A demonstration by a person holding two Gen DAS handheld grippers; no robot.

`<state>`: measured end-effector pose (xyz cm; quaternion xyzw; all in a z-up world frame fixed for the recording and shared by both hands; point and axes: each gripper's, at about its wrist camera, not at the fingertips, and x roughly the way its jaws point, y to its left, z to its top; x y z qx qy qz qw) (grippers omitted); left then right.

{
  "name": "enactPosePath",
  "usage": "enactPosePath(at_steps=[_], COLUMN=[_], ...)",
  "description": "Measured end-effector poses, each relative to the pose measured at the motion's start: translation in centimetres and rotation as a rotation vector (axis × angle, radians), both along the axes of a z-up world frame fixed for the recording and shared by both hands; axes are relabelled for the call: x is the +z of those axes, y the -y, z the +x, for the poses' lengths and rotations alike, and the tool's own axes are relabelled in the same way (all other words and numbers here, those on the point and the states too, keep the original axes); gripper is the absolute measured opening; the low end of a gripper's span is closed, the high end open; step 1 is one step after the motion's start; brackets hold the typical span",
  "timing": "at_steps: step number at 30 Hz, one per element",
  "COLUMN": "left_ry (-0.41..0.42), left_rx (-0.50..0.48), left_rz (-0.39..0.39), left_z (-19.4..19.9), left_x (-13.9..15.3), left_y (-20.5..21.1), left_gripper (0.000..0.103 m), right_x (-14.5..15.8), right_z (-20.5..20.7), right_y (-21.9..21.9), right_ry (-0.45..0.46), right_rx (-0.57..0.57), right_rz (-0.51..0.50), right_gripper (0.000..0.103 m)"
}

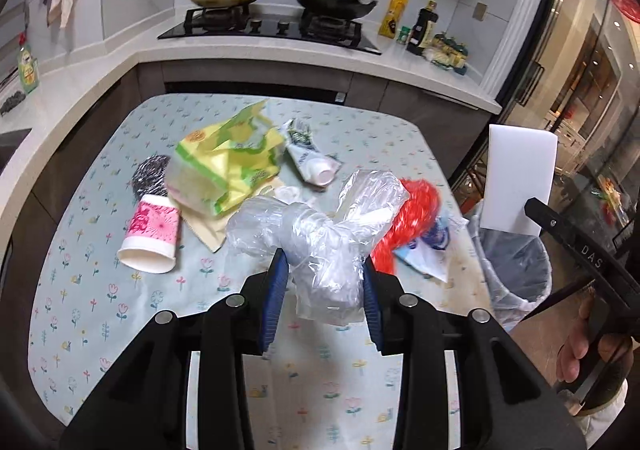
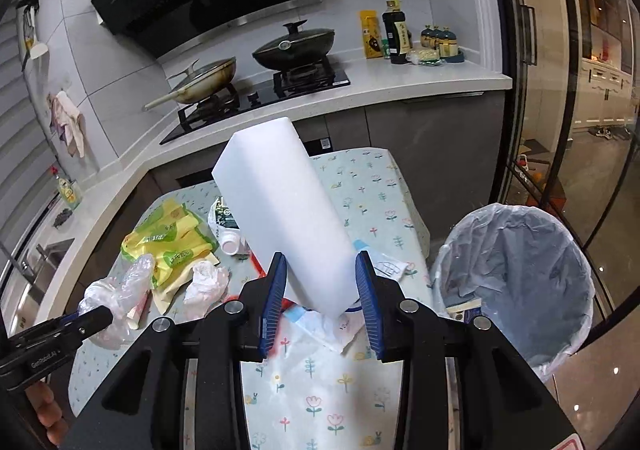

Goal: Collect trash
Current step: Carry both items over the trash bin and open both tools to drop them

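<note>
While each hand-held gripper (image 1: 324, 282) (image 2: 320, 282) clamps trash, the lined bin (image 2: 516, 282) holds a carton (image 2: 466, 312).

1. Left gripper (image 1: 324, 286): black body, blue ribbed pads, silver round screws.
2. Right gripper (image 2: 322, 290): same build; "DAS" lettering on side.
3. White sleeve cuff (image 1: 604, 416).
</note>
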<state>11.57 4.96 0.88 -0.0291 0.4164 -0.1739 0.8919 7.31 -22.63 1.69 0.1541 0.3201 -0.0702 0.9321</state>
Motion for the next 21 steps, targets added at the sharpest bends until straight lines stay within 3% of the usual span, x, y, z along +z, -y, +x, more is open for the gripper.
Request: enactPosePath(at_steps=[11, 21], left_ry=[0.028, 0.016], left_rx=[-0.163, -0.347], left_rz=[-0.008, -0.011], left_z=[-2.6, -3.5], left_x=[1.7, 1.0], left_y=[9.4, 20.1], left_gripper=[0.034, 0.034], right_x=[0.1, -1.7], right_z=[-5.7, -8.9], right_y=[7.5, 13.8], right_ry=[0.008, -0.033], right_rx=[-0.160, -0.305], right_rz=[0.004, -0.007], right_gripper=[0.034, 0.034])
